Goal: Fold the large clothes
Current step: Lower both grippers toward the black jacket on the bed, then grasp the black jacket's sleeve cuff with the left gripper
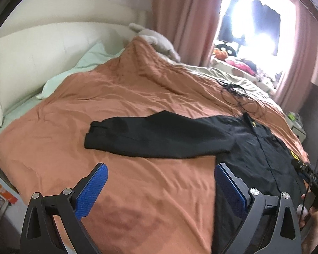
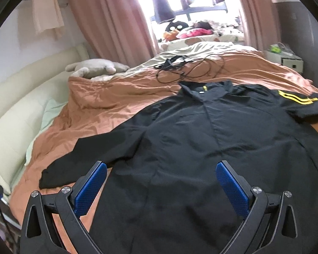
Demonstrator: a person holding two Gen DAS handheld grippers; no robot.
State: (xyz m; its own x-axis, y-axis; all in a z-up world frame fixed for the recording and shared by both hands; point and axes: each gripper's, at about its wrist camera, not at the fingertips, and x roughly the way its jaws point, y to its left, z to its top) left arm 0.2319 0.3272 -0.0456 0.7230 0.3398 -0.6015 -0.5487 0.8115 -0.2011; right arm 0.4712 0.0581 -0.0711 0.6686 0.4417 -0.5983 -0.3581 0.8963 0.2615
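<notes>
A black long-sleeved jacket (image 2: 201,139) with yellow stripes on one sleeve lies spread flat, front up, on the orange bedspread (image 2: 120,103). Its left sleeve (image 1: 159,137) stretches out to the left across the bedspread (image 1: 116,97). My left gripper (image 1: 161,182) is open and empty, above the bed just near the sleeve and left of the jacket body (image 1: 265,158). My right gripper (image 2: 161,180) is open and empty, above the jacket's lower body.
A tangle of black cable (image 2: 186,69) lies beyond the jacket's collar. A grey plush toy (image 2: 95,67) and a cream headboard (image 1: 42,53) are at the bed's far left. Pink curtains (image 2: 116,17), a bright window and a white nightstand (image 2: 286,59) stand behind.
</notes>
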